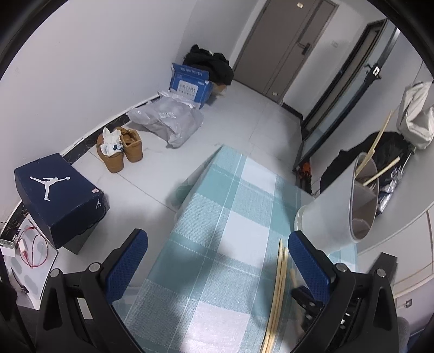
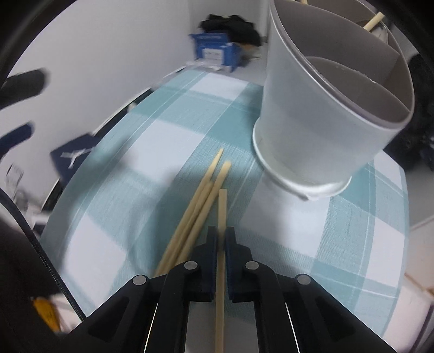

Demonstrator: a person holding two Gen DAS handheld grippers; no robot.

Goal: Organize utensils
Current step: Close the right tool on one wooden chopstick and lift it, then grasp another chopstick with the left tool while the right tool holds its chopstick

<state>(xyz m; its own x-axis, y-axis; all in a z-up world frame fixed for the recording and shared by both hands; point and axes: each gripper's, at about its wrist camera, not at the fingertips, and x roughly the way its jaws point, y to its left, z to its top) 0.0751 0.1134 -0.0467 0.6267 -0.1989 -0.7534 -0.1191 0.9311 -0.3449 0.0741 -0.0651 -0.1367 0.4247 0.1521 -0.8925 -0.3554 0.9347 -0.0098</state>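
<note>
In the right wrist view my right gripper [image 2: 221,239] is shut on one pale wooden chopstick [image 2: 222,209], which runs back between its fingers and sticks out forward over the teal checked tablecloth [image 2: 141,168]. Two more chopsticks [image 2: 203,195] lie crossed on the cloth just left of it. A grey-white divided utensil holder [image 2: 325,122] stands ahead to the right, with a chopstick [image 2: 374,20] in its far compartment. In the left wrist view my left gripper [image 1: 217,260] stands open above the cloth with nothing between its fingers. The holder [image 1: 333,209] is just beyond its right finger, and the loose chopsticks [image 1: 278,287] lie beside that finger.
On the floor left of the table are a dark blue shoe box [image 1: 59,195], tan boots [image 1: 119,146], a grey plastic bag [image 1: 171,119] and a blue carton [image 1: 190,84]. A door [image 1: 287,46] is at the back. A grey counter [image 1: 407,217] with bags lies to the right.
</note>
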